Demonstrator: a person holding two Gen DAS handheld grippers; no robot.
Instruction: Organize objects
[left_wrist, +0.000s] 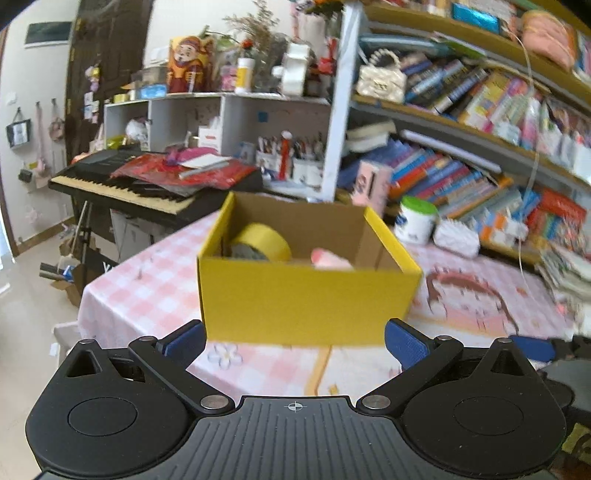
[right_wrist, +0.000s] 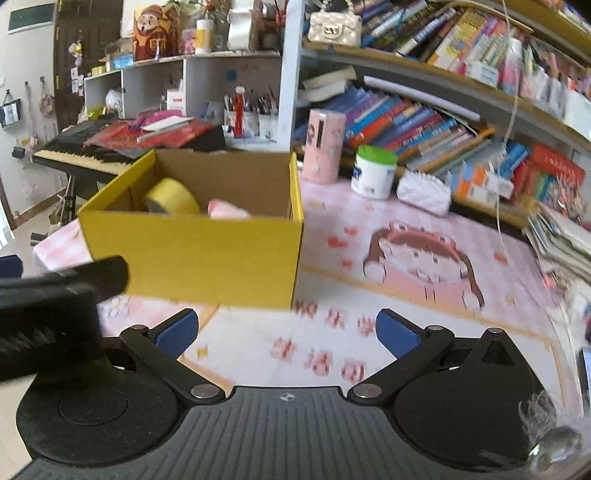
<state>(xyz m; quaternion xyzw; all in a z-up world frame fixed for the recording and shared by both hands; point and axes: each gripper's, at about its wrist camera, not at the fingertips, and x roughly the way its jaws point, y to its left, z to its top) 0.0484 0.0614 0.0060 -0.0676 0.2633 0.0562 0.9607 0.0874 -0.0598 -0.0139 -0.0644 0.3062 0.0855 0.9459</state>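
Yellow box (left_wrist: 306, 295) sits on the pink-checked worktop (left_wrist: 140, 291), straight ahead of the left gripper (left_wrist: 294, 341) and just beyond its jaws; ahead and left of the right gripper (right_wrist: 286, 332). Inside it: a yellow tape roll (left_wrist: 264, 240) toward the left, a pink object (left_wrist: 328, 258) beside it, blurred. Both jaws stand wide apart, nothing between them, only bare worktop. White tub with green lid (right_wrist: 373, 171) and pink canister (right_wrist: 323, 146) stand well beyond the right jaws, by the bookshelf (right_wrist: 424, 122).

Pink checked tablecloth (right_wrist: 369, 332), yellow box (right_wrist: 192, 258), green-lidded tub (right_wrist: 373, 173), pink canister (right_wrist: 323, 147)
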